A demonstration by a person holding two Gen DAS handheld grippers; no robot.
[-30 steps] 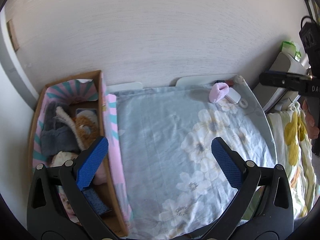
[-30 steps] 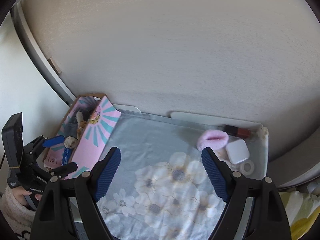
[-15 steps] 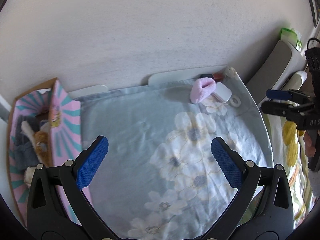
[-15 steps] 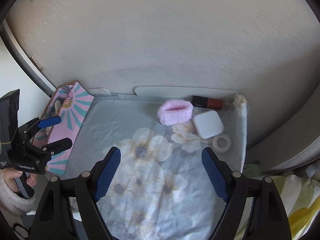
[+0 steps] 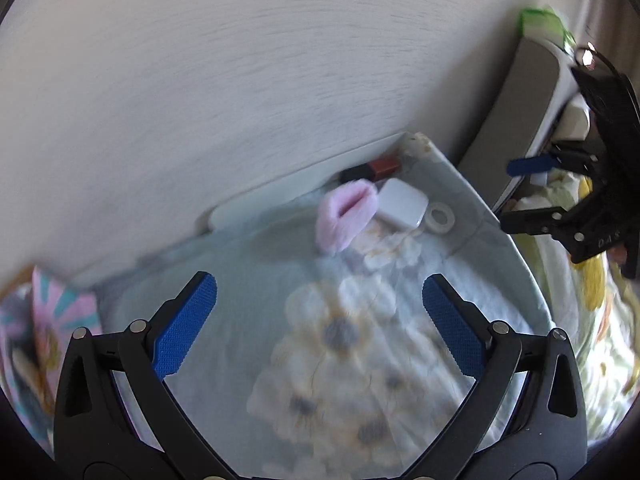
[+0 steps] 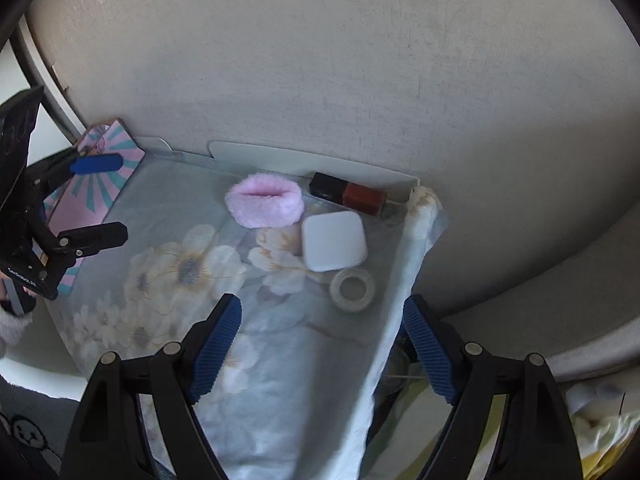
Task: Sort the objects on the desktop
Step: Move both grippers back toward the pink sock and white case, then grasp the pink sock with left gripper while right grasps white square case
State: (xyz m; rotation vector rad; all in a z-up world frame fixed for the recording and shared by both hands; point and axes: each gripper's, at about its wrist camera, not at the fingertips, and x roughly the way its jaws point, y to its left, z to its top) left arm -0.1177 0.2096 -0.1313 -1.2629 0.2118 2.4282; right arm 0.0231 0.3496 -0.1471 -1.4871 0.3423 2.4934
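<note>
A fluffy pink band point(image 6: 264, 205) point(image 5: 346, 216), a white rounded case point(image 6: 334, 246) point(image 5: 402, 204), a roll of clear tape point(image 6: 353, 289) point(image 5: 439, 218) and a black-and-red box point(image 6: 346, 197) point(image 5: 370, 170) lie at the far right corner of the flowered cloth point(image 6: 192, 272) point(image 5: 344, 332). My right gripper point(image 6: 322, 346) hangs open above the cloth's right edge, just short of the tape. Over the middle of the cloth my left gripper point(image 5: 320, 322) is open and holds nothing. Each gripper shows in the other's view, the left point(image 6: 98, 200) and the right point(image 5: 532, 196).
A pink striped box point(image 6: 96, 188) point(image 5: 44, 340) stands at the cloth's left end, against the pale wall point(image 6: 320, 60). A flowered yellow fabric point(image 5: 588, 320) lies past the cloth's right edge. A sleeve point(image 6: 12, 324) shows at the far left.
Both grippers have moved right and lower toward the far right corner. The pink box has slid to the left edge of both views, and the small objects now look nearer and larger.
</note>
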